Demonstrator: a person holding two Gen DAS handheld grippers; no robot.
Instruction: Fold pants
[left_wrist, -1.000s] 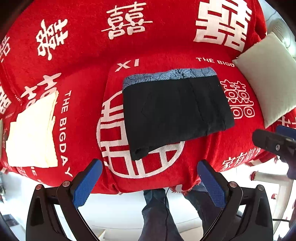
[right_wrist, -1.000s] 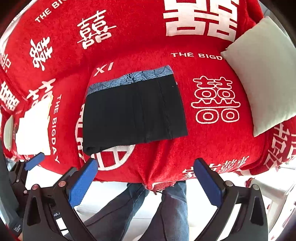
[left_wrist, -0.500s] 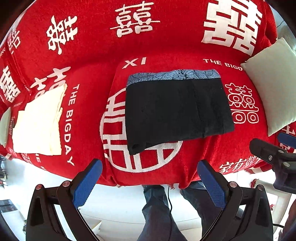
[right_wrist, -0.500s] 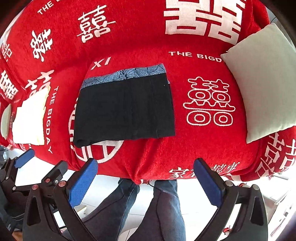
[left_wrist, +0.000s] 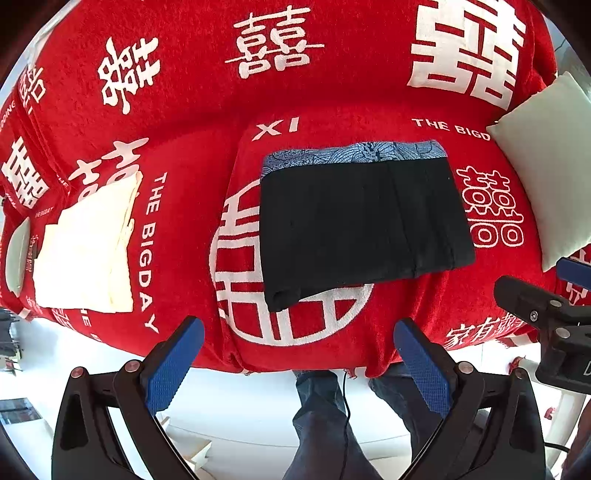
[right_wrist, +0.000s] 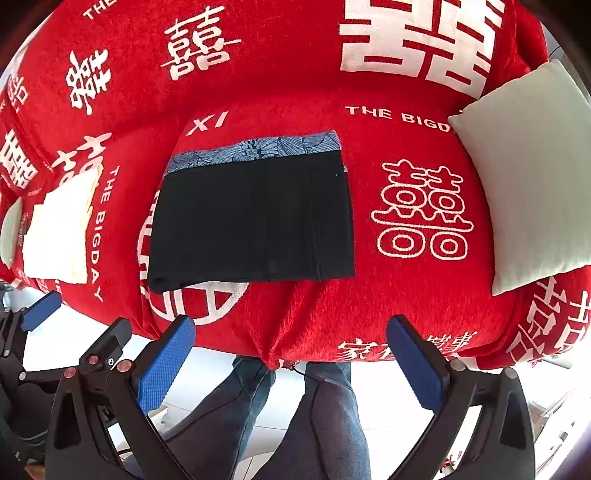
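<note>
Across the middle of a sofa draped in a red blanket (left_wrist: 332, 92) printed with white characters, the folded black pants (left_wrist: 362, 225) are lying flat, their blue patterned waistband (left_wrist: 354, 155) toward the backrest and their front hem near the seat's front edge. Cream folded cloths (left_wrist: 85, 251) are resting toward the seat's left end and a pale cushion (right_wrist: 524, 184) is leaning at its right end. Both the left gripper (left_wrist: 297, 365) and the right gripper (right_wrist: 291, 362) are hovering with fingers spread wide and holding nothing, over a person's jeans-clad legs (right_wrist: 325, 417) and a white floor (left_wrist: 240, 406).

1 folded pants (left_wrist: 362, 229), 1 cream cloth stack (left_wrist: 85, 254), 1 cushion (left_wrist: 546, 162), 2 grippers (left_wrist: 295, 363) (right_wrist: 291, 363)
</note>
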